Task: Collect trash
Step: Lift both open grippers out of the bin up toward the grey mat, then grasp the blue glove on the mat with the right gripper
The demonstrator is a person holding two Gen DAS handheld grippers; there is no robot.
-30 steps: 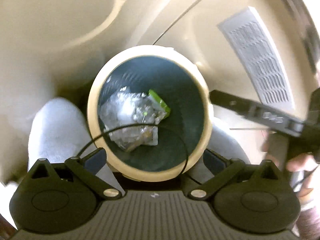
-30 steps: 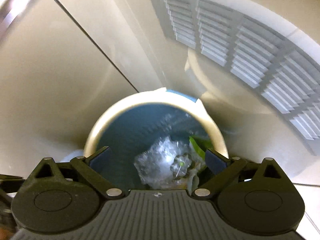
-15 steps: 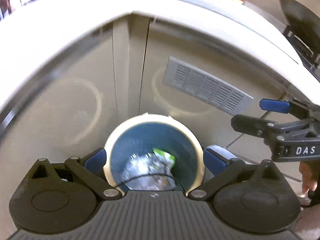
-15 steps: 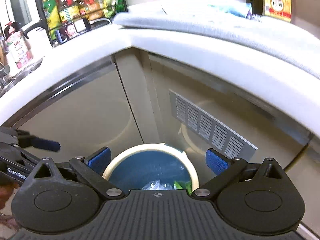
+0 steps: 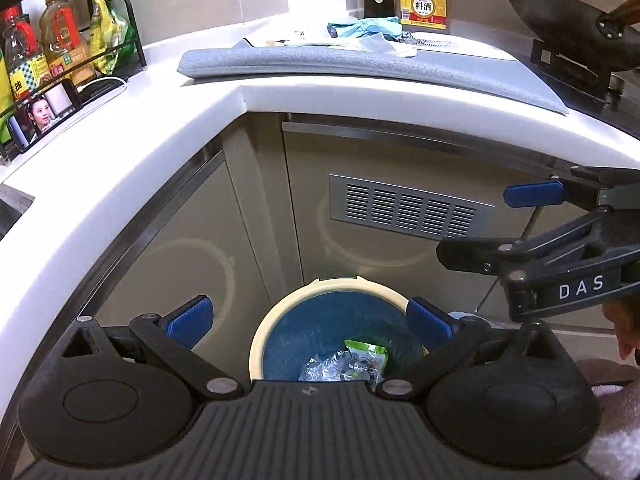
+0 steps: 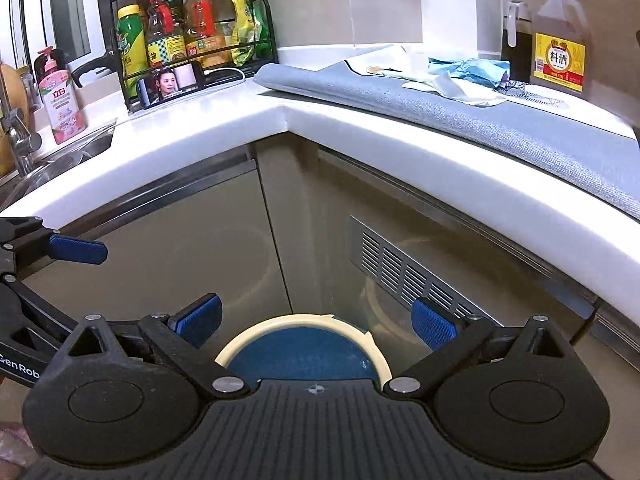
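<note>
— Trash [image 5: 347, 361] lies in the bin [image 5: 280, 316] on the floor, near the cabinets.
— Left gripper [image 5: 308, 318] and right gripper [image 6: 316, 318], spread empty, have lifted away; more waits on the far counter [image 6: 224, 120].

One cream-rimmed waste bin [image 5: 280, 312] is sitting between and below the spread jaws in both views. Inside it, one green packet [image 5: 366, 354] and one crumpled clear plastic wrapper [image 5: 324, 366] are lying just ahead of the left camera's jaws. One slatted vent grille [image 6: 404, 276] is showing ahead of the jaws. Far beyond them, one cooking-wine jug [image 6: 560, 40], one dark oil dispenser [image 6: 517, 36], one crumpled blue glove [image 6: 466, 68], one grey mat [image 6: 500, 120], one phone [image 6: 170, 82] and one pink soap bottle [image 6: 60, 100] are standing on the counter.
</note>
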